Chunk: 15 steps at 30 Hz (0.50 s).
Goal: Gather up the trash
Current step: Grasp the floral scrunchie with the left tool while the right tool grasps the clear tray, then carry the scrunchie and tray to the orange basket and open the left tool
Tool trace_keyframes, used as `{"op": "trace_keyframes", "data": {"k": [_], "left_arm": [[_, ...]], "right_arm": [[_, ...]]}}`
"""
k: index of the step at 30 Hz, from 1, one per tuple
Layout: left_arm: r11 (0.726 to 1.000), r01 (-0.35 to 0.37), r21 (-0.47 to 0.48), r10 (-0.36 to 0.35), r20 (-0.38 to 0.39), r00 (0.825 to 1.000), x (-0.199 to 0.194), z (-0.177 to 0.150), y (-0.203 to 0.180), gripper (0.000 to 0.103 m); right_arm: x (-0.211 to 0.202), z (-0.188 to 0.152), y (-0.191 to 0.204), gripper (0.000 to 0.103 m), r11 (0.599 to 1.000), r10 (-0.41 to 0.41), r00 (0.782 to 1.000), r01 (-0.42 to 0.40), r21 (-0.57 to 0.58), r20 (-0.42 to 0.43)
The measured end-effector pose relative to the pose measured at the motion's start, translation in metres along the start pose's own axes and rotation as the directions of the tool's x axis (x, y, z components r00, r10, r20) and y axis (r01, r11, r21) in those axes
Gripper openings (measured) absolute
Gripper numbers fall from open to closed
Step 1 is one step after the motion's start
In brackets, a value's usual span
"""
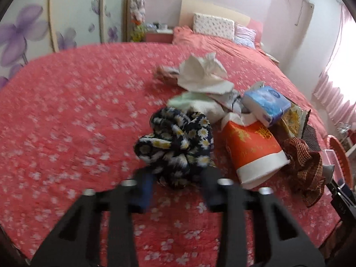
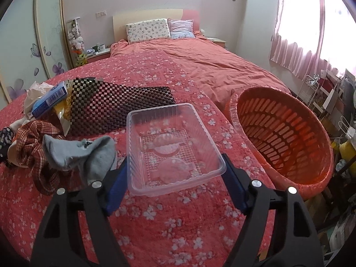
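Both pads of my right hand-held gripper (image 2: 175, 178) press a clear ribbed plastic tray (image 2: 171, 146); my left hand-held gripper (image 1: 178, 184), blurred, stands narrow around a daisy-print cloth (image 1: 178, 142).

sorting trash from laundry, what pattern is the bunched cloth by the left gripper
Dark cloth with white-and-yellow daisies, clearest in the left wrist view.

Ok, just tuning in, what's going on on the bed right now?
A person with two handheld grippers is collecting trash from the bed. The right gripper is clamped on a clear plastic tray, beside the orange basket. The left gripper has its fingers on either side of a dark daisy-print cloth; blur hides whether they grip it. Tissue packs and crumpled paper remain.
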<state>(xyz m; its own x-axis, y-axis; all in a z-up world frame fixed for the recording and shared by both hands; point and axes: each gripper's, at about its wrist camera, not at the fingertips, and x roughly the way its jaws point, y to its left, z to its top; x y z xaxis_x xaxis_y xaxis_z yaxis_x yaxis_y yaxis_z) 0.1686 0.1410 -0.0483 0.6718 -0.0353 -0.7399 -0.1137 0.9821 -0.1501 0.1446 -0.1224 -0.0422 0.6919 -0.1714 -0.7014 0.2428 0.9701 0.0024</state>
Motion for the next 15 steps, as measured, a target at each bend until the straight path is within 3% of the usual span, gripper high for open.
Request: {"op": "trace_keyframes", "data": {"k": [3, 15], "left_arm": [[1.0, 0.028, -0.003, -0.028, 0.023, 0.999, -0.008, -0.004, 0.005, 0.013], [0.993, 0.093, 0.071, -0.101, 0.126, 0.987, -0.071, -0.001, -0.016, 0.012]], "right_arm": [[-0.005, 0.0, -0.003, 0.075, 1.0, -0.003, 1.0, 0.003, 0.001, 0.008], [-0.034, 0.004, -0.02, 0.075, 1.0, 0.002, 0.998, -0.003, 0.019, 0.056]]}}
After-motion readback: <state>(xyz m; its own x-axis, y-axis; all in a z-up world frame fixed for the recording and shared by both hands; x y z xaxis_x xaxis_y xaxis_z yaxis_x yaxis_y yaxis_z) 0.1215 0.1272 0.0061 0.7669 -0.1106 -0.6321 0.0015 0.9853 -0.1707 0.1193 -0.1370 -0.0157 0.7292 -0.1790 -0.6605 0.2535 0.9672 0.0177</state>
